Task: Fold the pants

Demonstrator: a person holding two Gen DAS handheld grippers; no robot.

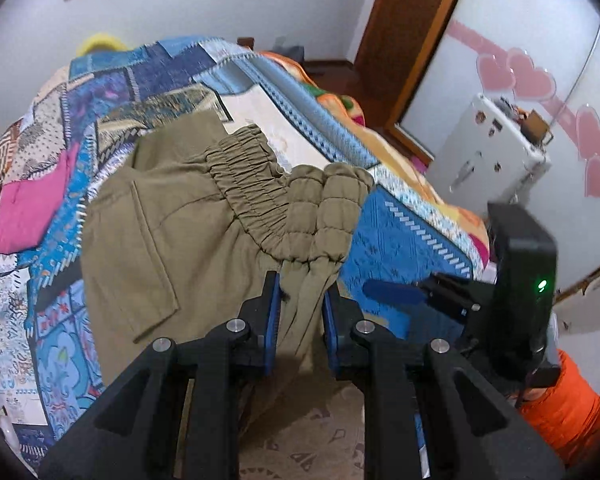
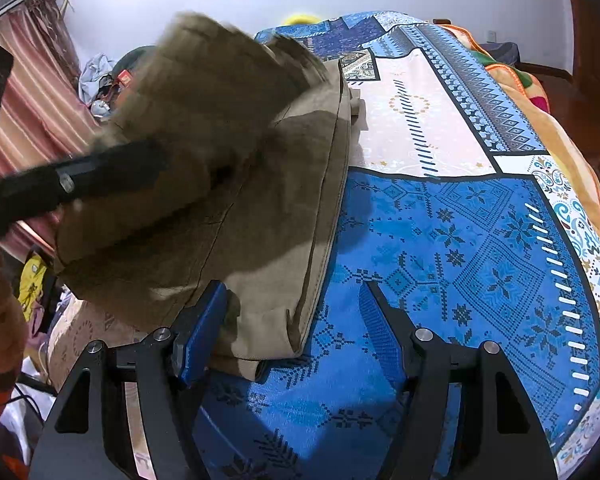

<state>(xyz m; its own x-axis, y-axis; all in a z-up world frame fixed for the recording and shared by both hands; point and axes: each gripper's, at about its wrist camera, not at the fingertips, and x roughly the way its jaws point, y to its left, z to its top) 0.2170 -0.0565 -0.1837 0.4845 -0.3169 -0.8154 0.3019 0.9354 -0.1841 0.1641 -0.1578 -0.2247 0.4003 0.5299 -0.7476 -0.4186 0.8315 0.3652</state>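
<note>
Olive-green pants [image 1: 148,216] lie on a patterned bedspread, elastic waistband [image 1: 252,184] bunched toward the far side. My left gripper [image 1: 300,296] is shut on a gathered elastic cuff end of the pants and holds it lifted over the waistband. In the right wrist view the pants [image 2: 236,208] rise blurred at the left, carried by the left gripper [image 2: 80,184]. My right gripper [image 2: 296,304] is open, with the folded edge of the pants lying between its fingers on the blue bedspread [image 2: 460,260]. The right gripper also shows in the left wrist view [image 1: 400,292].
The bed [image 1: 40,168] is covered in a blue patchwork spread, with an orange blanket [image 1: 340,100] along its far side. A white appliance [image 1: 488,152] and a wooden door frame [image 1: 412,40] stand at the right. Clutter and a striped curtain [image 2: 32,92] lie left of the bed.
</note>
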